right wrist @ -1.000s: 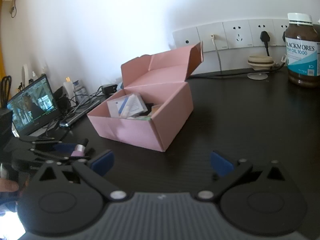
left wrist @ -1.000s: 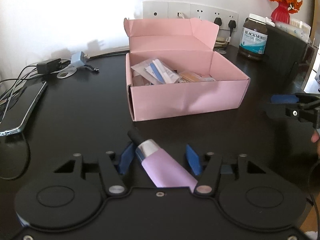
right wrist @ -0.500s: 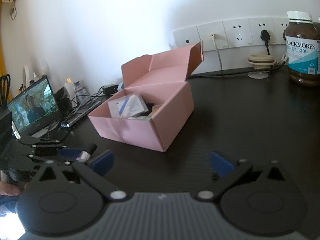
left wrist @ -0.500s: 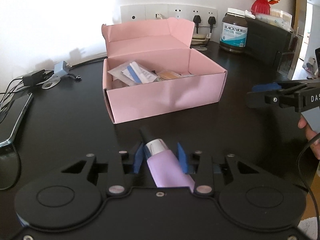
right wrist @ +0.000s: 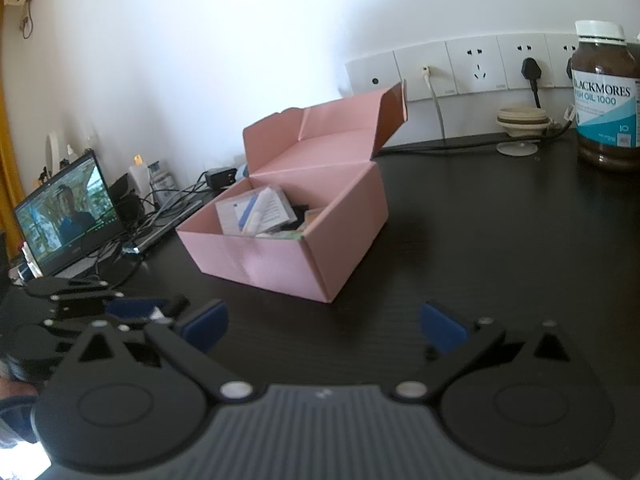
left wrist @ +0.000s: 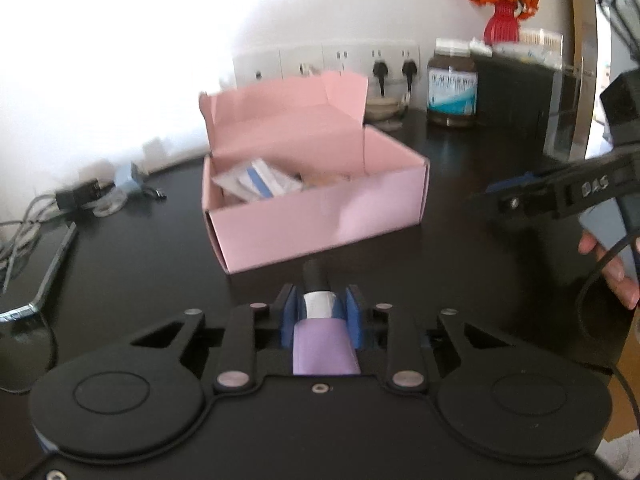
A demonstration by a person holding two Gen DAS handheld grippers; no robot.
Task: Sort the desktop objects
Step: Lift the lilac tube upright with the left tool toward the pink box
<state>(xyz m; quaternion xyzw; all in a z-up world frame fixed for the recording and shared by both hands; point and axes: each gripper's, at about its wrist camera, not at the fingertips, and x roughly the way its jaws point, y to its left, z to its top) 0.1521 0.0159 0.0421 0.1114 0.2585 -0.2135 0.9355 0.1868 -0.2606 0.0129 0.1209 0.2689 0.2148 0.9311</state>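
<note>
Left gripper is clamped on a lilac tube, its black cap pointing toward the open pink cardboard box just ahead on the black desk. Right gripper hovers empty, its 2 blue pads apart.

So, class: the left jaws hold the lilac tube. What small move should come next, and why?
Probably lift the lilac tube with the black cap and carry it forward over the open pink cardboard box: the left gripper is shut on it, and the box lies just ahead.
</note>
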